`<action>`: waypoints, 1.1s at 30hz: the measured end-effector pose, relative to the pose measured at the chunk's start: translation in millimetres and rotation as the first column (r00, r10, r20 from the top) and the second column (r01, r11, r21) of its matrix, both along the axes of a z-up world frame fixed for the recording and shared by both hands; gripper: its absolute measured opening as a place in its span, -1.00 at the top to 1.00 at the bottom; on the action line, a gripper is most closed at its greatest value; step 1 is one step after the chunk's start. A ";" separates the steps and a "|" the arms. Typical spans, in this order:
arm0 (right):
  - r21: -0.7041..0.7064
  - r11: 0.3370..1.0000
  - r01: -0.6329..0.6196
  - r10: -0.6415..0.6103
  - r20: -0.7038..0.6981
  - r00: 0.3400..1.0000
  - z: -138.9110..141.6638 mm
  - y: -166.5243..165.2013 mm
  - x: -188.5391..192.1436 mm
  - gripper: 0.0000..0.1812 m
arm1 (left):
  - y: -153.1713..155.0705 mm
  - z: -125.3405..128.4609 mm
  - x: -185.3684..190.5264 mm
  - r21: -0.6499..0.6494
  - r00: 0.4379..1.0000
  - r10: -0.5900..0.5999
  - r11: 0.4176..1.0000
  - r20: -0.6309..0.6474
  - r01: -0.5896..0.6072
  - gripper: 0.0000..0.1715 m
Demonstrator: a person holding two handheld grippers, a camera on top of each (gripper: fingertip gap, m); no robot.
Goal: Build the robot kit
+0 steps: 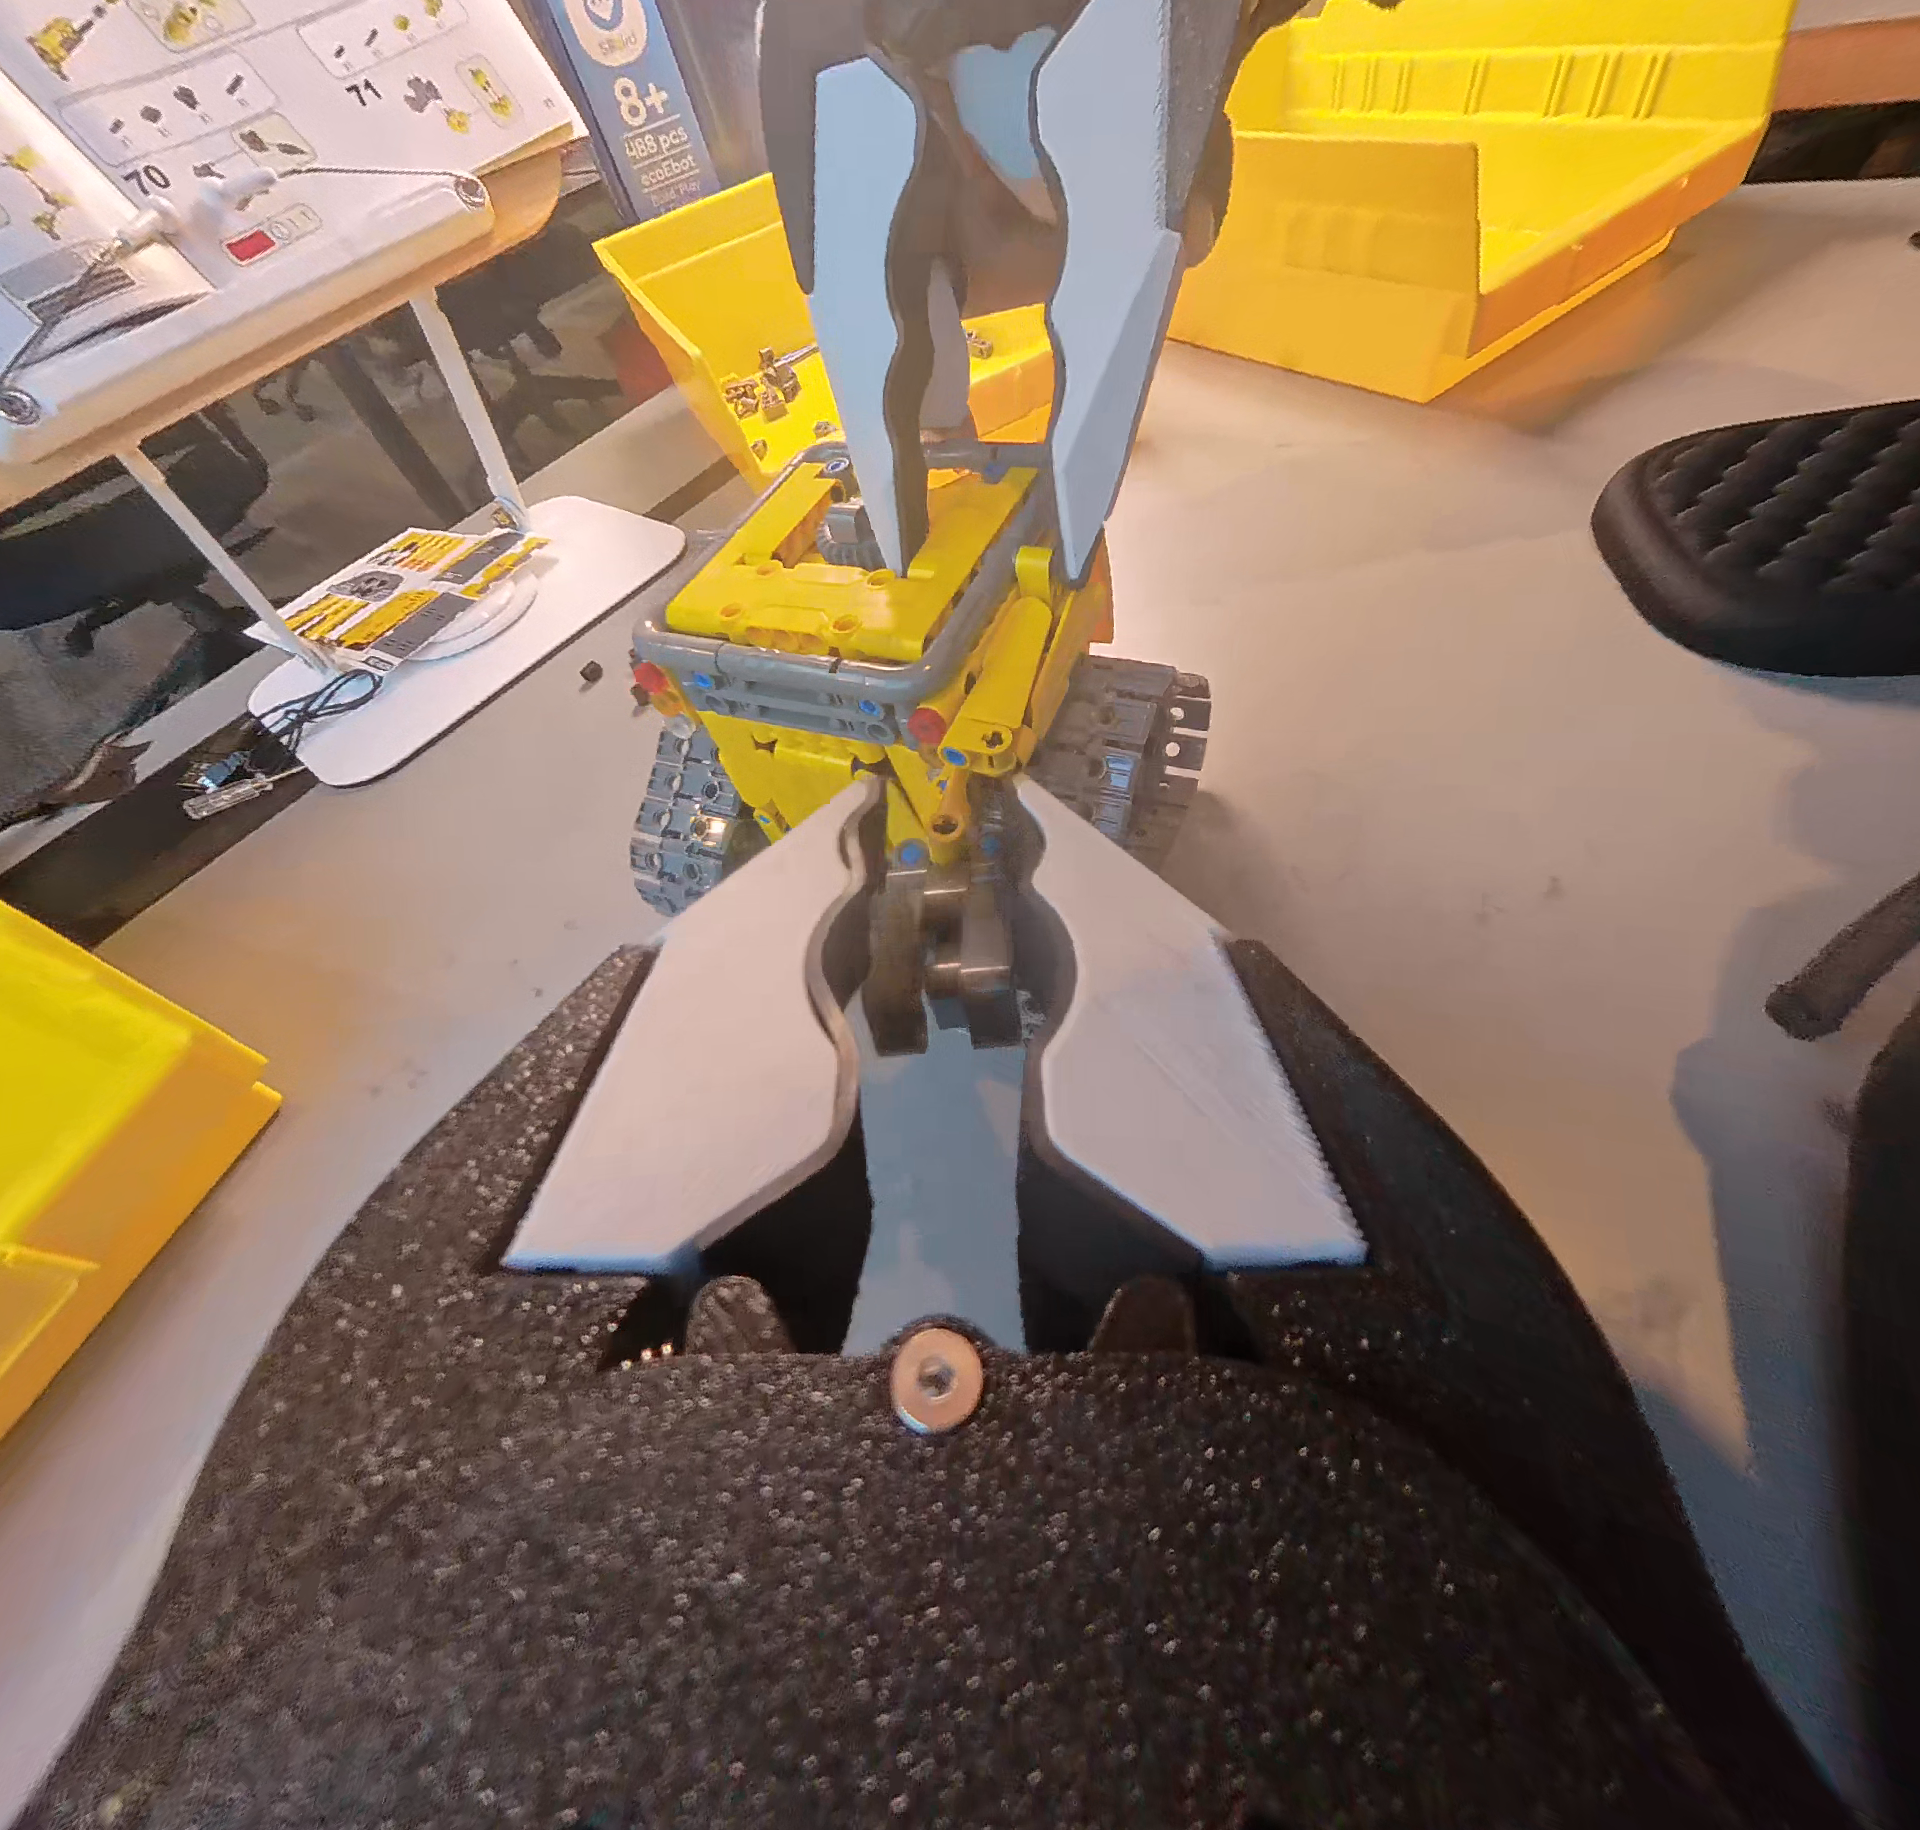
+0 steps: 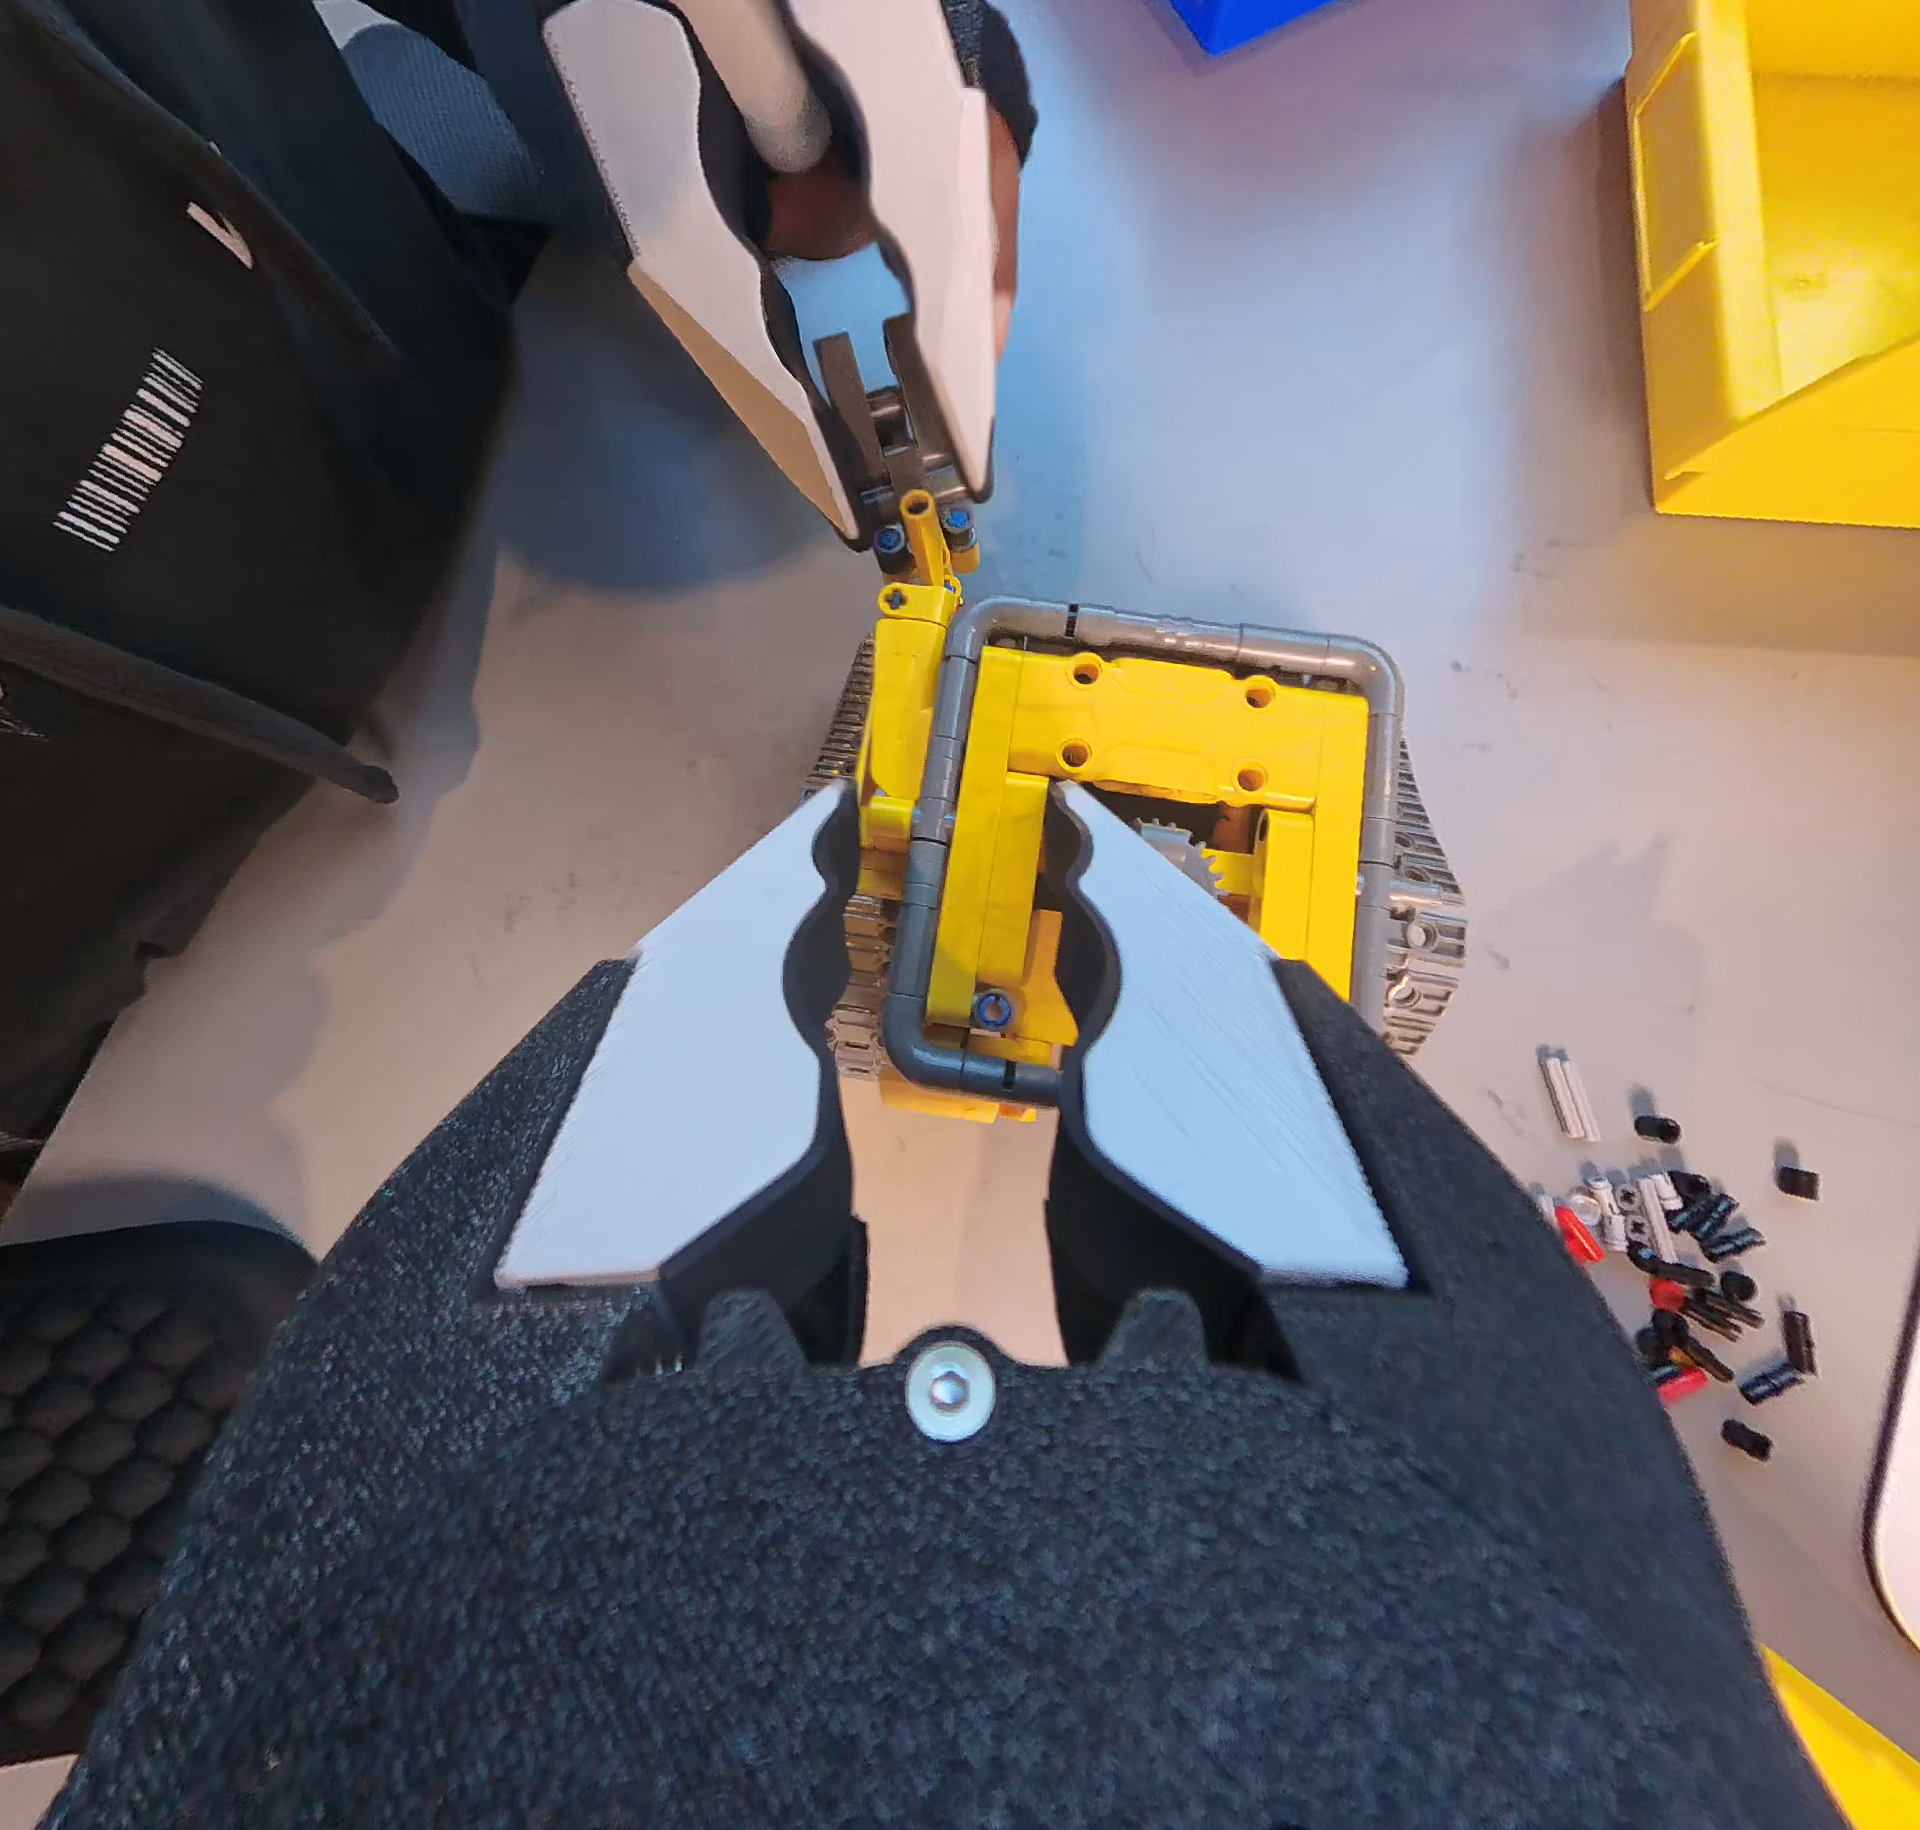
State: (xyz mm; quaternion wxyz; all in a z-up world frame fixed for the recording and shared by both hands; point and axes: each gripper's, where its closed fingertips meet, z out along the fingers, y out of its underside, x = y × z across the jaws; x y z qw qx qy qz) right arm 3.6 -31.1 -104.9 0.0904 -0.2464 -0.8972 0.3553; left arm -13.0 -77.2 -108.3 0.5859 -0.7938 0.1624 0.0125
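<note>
Pale grey tabletop, cluttered on all sides. At ten o'clock in the left wrist view, an open instruction booklet on a white stand; at eleven o'clock, a blue product box; dead centre, a yellow tracked model; at one o'clock, yellow bins; at three o'clock, a black mesh seat.

Left gripper reaching in from six o'clock, narrowed to a slim gap and clamped on the dark grey piece at the end of the model's yellow arm.

Right gripper coming down from twelve o'clock in that same view, partly closed and straddling one side wall of the model, one finger inside the frame beside a grey gear, the other outside; apparently pressing on both faces.

At four o'clock in the right wrist view, loose pins, black, grey and red.

Risks, as judged: two grips on one jointed build, so any pull in opposing directions likely to pop the arm off its pins or twist the frame; inner finger close enough to the gear to knock it loose; a slip on smooth plastic enough to tip the model off its tracks
</note>
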 end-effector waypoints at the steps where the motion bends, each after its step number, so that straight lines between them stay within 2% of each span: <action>1: -0.019 1.000 -0.003 0.003 -0.002 1.000 3.6 -1.4 2.2 0.52 | -1.3 2.0 -0.5 -0.003 1.000 -0.010 1.000 0.016 0.010 0.70; 3: -0.076 0.997 0.016 -0.017 -0.002 1.000 15.1 -3.5 6.0 0.33 | -4.8 6.7 -2.8 -0.012 0.998 -0.027 1.000 0.061 0.028 0.62; 7: -0.067 0.995 0.071 -0.077 -0.095 0.992 26.5 2.3 15.2 0.31 | -12.3 -3.7 -9.5 -0.106 0.992 -0.064 0.992 0.108 0.075 0.44; 10: 0.015 0.986 0.167 -0.161 -0.190 0.968 17.2 15.3 17.9 0.36 | -17.9 -21.1 -5.4 -0.181 0.986 -0.138 0.971 0.097 0.153 0.49; 12: 0.038 0.974 0.222 -0.206 -0.243 0.948 8.8 19.5 17.3 0.39 | -18.6 -27.3 -7.5 -0.202 0.984 -0.173 0.963 0.048 0.179 0.67; 14: 0.030 0.965 0.261 -0.243 -0.273 0.931 3.2 19.1 15.2 0.44 | -18.8 -23.7 -8.0 -0.205 0.975 -0.218 0.954 0.033 0.220 0.68; 15: 0.042 0.960 0.275 -0.252 -0.288 0.924 0.4 20.1 14.2 0.52 | -19.3 -21.4 -8.6 -0.215 0.969 -0.244 0.945 0.039 0.247 0.68; 18: 0.106 0.951 0.291 -0.240 -0.344 0.908 -3.1 25.9 10.8 0.69 | -20.2 -8.3 -13.1 -0.223 0.939 -0.327 0.913 0.101 0.342 0.70; 22: 0.117 0.960 0.255 -0.208 -0.312 0.927 -3.2 23.0 9.9 0.70 | -18.8 4.9 -19.7 -0.289 0.880 -0.442 0.831 0.175 0.475 0.71; 24: 0.124 0.960 0.250 -0.203 -0.300 0.932 -3.5 23.7 10.8 0.70 | -14.7 18.4 -17.7 -0.278 0.856 -0.477 0.810 0.202 0.517 0.71; 27: 0.107 0.961 0.257 -0.215 -0.297 0.930 -3.7 24.1 11.1 0.70 | -8.1 30.7 -14.3 -0.253 0.835 -0.496 0.798 0.239 0.546 0.71; 33: 0.070 0.959 0.274 -0.241 -0.307 0.921 -3.9 25.1 12.6 0.70 | -10.7 16.0 -16.0 -0.207 0.833 -0.466 0.820 0.298 0.533 0.70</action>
